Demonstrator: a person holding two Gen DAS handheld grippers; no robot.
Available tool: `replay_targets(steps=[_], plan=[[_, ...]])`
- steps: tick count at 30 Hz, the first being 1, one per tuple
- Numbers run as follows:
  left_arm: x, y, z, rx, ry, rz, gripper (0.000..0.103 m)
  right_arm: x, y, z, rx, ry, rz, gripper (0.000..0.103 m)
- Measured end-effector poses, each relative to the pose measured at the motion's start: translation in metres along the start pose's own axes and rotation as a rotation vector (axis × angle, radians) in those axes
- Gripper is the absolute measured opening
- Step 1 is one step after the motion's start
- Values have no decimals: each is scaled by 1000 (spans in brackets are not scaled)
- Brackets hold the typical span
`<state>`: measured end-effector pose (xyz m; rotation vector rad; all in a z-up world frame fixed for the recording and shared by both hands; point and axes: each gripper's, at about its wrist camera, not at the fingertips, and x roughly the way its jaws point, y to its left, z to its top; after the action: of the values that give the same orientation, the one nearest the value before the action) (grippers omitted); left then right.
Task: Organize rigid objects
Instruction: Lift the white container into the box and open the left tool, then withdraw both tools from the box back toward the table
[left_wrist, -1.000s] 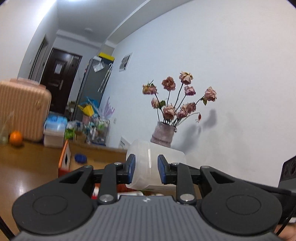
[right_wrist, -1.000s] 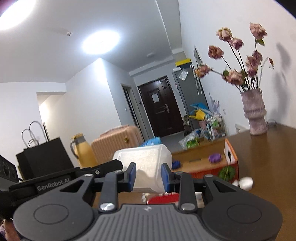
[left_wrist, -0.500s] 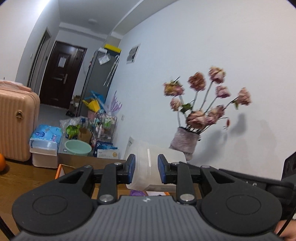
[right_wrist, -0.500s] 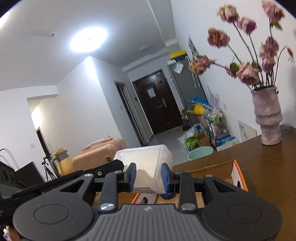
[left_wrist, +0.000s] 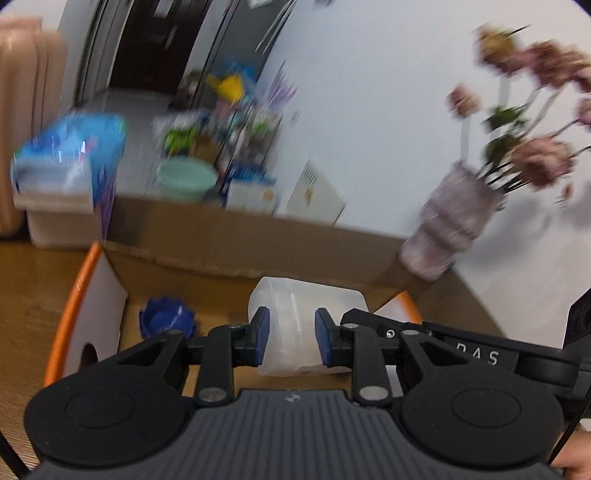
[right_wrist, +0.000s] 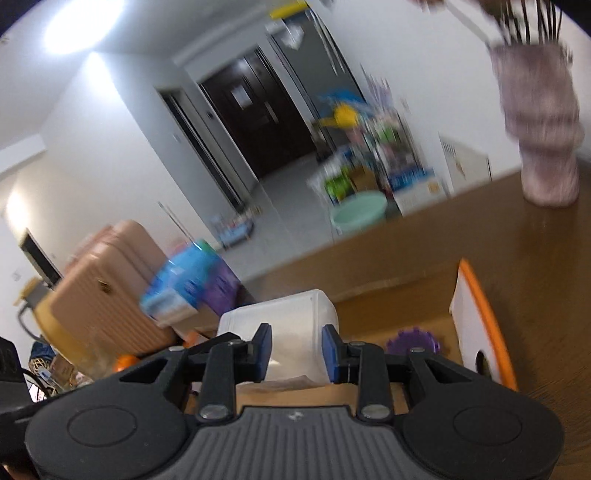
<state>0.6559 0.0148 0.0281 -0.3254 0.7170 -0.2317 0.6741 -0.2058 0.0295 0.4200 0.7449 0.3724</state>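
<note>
clear container (left_wrist: 308, 325) clamped between both fingers (left_wrist: 260, 341)

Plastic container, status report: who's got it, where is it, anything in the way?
Left gripper and right gripper both shut on the plastic container. Container over the open cardboard box. Blue toy and purple toy in box, off to the sides.

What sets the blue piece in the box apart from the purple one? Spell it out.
Colour: the blue piece is deep blue and the purple piece is violet.
Shape: the blue piece looks like a hollow, glossy cup. The purple piece shows a flat, toothed rim, though blur limits detail.
Visibility: the blue piece is in full view, while the purple piece is partly hidden behind the right gripper.
Both are small, have scalloped edges and lie inside the cardboard box.
</note>
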Motion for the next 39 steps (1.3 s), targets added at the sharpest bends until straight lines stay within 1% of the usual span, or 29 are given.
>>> replay_targets(steps=[4, 7, 9, 11, 13, 15, 17, 19, 21, 22, 24, 25, 26, 28, 30, 31, 33, 35, 39], plan=[[34, 15, -2, -23, 101, 35, 26, 40, -16, -5, 39, 96, -33, 29], [47, 20, -2, -31, 148, 55, 26, 58, -22, -10, 43, 146, -57, 28], [47, 21, -1, -29, 144, 58, 27, 63, -22, -8, 58, 163, -53, 28], [45, 20, 0, -15, 143, 78, 27, 65, -17, -6, 26, 167, -76, 29], [42, 19, 3, -25, 155, 90, 32, 68, -11, -5, 7, 173, -98, 31], [32, 20, 6, -37, 167, 85, 53, 67, -9, -3, -5, 183, -117, 34], [20, 19, 11, -29, 169, 86, 56, 61, -11, -1, -11, 192, -117, 38], [2, 15, 15, -5, 157, 110, 62, 49, -11, -2, -26, 196, -136, 39], [-17, 11, 19, 22, 131, 137, 74, 34, -9, -1, -51, 193, -153, 41], [-26, 8, 21, 39, 113, 157, 76, 23, -7, 1, -59, 185, -161, 41], [-51, 0, 21, 84, 65, 203, 82, 3, -3, 3, -74, 166, -165, 46], [-62, -3, 22, 100, 49, 216, 83, -11, 0, 3, -87, 150, -166, 49], [-71, -6, 22, 109, 37, 223, 84, -22, 2, 2, -102, 140, -167, 54], [-94, -12, 20, 137, 13, 244, 87, -46, 9, 0, -136, 122, -170, 57], [-119, -19, 16, 180, -20, 278, 96, -70, 14, -4, -159, 105, -183, 60], [-128, -21, 14, 200, -34, 292, 98, -81, 17, -6, -168, 94, -190, 61], [-150, -25, 7, 229, -59, 313, 100, -101, 21, -9, -185, 74, -203, 67], [-171, -28, 0, 252, -74, 334, 103, -121, 27, -13, -207, 54, -213, 70], [-209, -29, -16, 291, -144, 336, 103, -150, 39, -23, -249, 23, -238, 76]])
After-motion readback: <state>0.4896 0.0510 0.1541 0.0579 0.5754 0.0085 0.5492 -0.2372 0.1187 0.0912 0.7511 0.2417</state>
